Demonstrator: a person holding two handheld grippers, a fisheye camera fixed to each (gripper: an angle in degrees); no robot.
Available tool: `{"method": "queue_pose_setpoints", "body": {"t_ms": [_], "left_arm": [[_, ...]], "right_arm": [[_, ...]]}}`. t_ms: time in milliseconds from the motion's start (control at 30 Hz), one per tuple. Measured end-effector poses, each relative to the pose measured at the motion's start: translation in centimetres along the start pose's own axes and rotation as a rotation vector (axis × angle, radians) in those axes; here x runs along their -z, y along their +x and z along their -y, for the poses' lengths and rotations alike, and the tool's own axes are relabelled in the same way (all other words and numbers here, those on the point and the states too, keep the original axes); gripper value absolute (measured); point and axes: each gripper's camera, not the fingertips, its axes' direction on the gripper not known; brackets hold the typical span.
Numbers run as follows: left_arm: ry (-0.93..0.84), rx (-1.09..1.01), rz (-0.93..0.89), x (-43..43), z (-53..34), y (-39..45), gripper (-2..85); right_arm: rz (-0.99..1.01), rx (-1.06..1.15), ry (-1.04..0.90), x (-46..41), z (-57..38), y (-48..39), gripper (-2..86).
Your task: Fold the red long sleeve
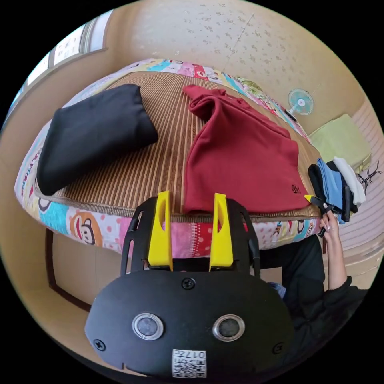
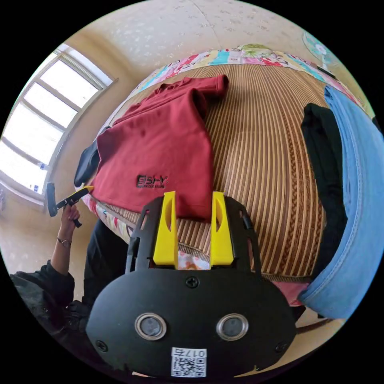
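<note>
Red long sleeve (image 1: pixel 240 160): it lies on the bed, on the striped mat. It is partly folded, with a sleeve bunched up at the far end. A small dark logo sits near its edge close to the person.

Bed (image 1: pixel 92 228): it has a bright cartoon sheet. A brown striped mat (image 1: pixel 160 140) covers the top.

Left tongs (image 1: pixel 191 230): the two yellow jaws stand apart with a gap between them. Nothing is in the gap. They hang in front of the bed's near edge, just below the corner of the red long sleeve. In the right gripper view they show small, held in a hand (image 2: pixel 70 214) at the other corner of the shirt.

Right tongs (image 2: pixel 193 230): the yellow jaws are apart too, and they hold nothing. They hang by the near edge of the bed, close to the shirt's hem. In the left gripper view they show small, held in a hand (image 1: pixel 330 224) by the pile of clothes.

Black cloth (image 1: pixel 92 132): it is folded and lies on the mat, beside the red long sleeve but apart from it.

Pile of clothes (image 1: pixel 336 184): black, blue and white pieces are stacked at the end of the bed. In the right gripper view the blue piece (image 2: pixel 356 192) looks very big and close.

Fan (image 1: pixel 301 102): it stands by the wall behind the bed.

Window (image 2: pixel 44 120): bright light comes in.
</note>
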Motion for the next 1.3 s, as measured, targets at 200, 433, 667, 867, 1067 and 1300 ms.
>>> {"method": "queue_pose_setpoints", "body": {"t_ms": [200, 433, 667, 867, 1067, 1300], "left_arm": [[-0.003, 0.169, -0.276, 3.1, -1.4, -2.7, 6.0], [0.176, 0.116, -0.608, 12.8, -9.2, -1.1, 5.3], [0.246, -0.038, -0.855, 19.3, -13.8, 2.0, 5.2], [0.352, -0.025, -0.811, 23.0, -12.4, 1.5, 5.1], [0.322, 0.003, -0.661, 19.4, 0.3, 2.6, 4.5], [0.316, 0.072, -0.28, 13.8, 14.3, 3.3, 6.6]], "right_arm": [[0.244, -0.157, -0.002, 2.5, -2.8, 1.2, 4.7], [0.585, -0.097, 0.244, 16.3, -9.3, 1.2, 3.4], [0.576, 0.17, 0.225, 26.5, -16.1, -1.4, 3.2], [0.503, 0.166, 0.206, 28.8, -16.2, -3.9, 3.0], [0.376, 0.087, 0.173, 22.8, -3.1, -5.5, 3.2], [0.213, 0.052, 0.262, 18.1, 10.3, -10.3, 5.5]]}}
